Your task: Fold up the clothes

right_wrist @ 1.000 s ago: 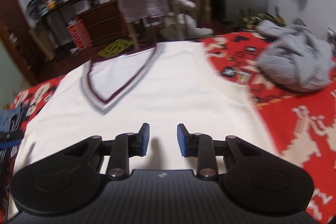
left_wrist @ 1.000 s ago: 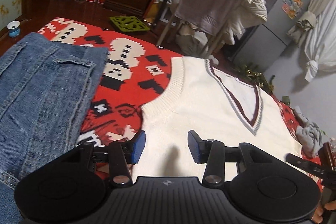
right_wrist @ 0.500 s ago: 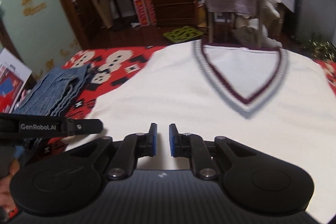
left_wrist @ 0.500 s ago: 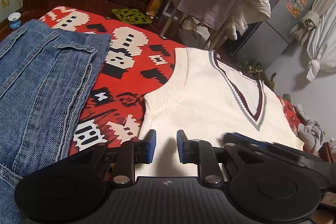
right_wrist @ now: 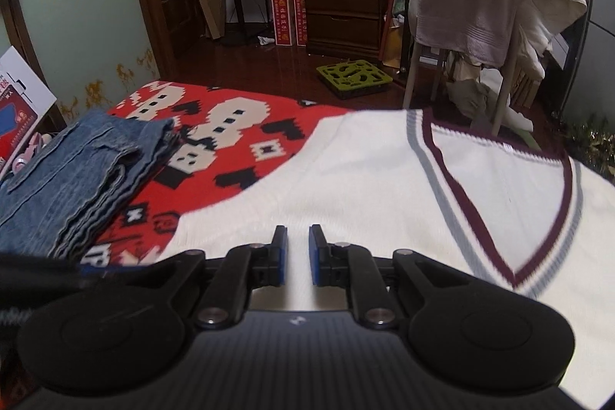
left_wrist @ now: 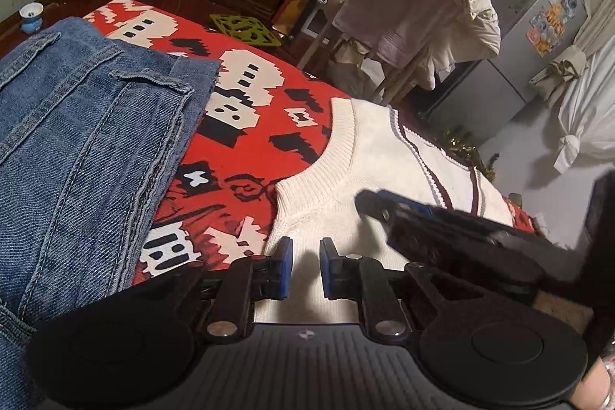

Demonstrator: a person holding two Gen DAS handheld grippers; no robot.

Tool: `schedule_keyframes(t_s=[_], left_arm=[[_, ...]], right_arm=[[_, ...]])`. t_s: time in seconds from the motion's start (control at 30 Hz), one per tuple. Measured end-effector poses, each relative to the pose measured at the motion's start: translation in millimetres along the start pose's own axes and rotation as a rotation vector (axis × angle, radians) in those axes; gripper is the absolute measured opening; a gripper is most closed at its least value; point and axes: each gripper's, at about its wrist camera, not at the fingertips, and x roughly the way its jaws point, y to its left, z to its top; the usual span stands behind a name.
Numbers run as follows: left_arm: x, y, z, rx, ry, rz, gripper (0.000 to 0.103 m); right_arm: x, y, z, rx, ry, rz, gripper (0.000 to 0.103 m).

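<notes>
Left wrist view showed the folded denim garment (left_wrist: 88, 148) at the far left, resting on the red patterned blanket (left_wrist: 246, 156). To its right, apart from it, lay the task item, a cream V-neck knit vest (left_wrist: 346, 187), spread flat and face up. The left gripper (left_wrist: 305, 266) sat low over the vest's lower left side edge, just below the ribbed armhole. Its blue pads (left_wrist: 285, 268) stood a narrow gap apart with no fabric visibly pinched, so the gripper was released. Further right, the right gripper (left_wrist: 453, 229) crossed the vest as a blurred dark shape.

Right wrist view ran in the same order: denim stack (right_wrist: 77, 179), blanket (right_wrist: 230, 141), vest (right_wrist: 384, 187) with maroon and grey trim at the neckline (right_wrist: 511, 237). The right gripper (right_wrist: 295, 254) hovered over the vest's left body panel. Its pads were also narrowly parted and empty, so it too was released.

Assessment: the vest was laid out but not yet folded; the step in hand was taking hold along its left side for the first lengthwise fold. The next move would call for both grippers to lower to the edge, clench on both knit layers, then lift and carry the side across toward the middle. Soft knit is likely to sag between two grip points.

Writing: red cartons (right_wrist: 288, 20) beside the wooden dresser carried printed characters, too small to read. No label on the vest was legible.
</notes>
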Motion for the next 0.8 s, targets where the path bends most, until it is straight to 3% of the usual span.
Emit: schedule_keyframes(t_s=[0.17,0.37,0.53,0.8], left_arm=[[0.8,5.5,2.2,-0.026,0.000,-0.021,0.015],[-0.1,5.7,2.2,-0.040,0.000,-0.019,0.015],[-1.6,9.5,1.9,-0.062,0.007,-0.030,0.015],[-0.7,19.5,4.3,-0.096,0.015,-0.078,0.015]], right_arm=[[9.5,2.5,8.5,-0.023,0.003,-0.006,0.013],[-8.9,-25.9,6.1,0.065,-0.034,-0.004,0.013],[4.4,-38.6,6.5,0.088,0.017,-0.018,0.013],[37.9,-39.1,31.8,0.103,0.002,-0.048,0.013]])
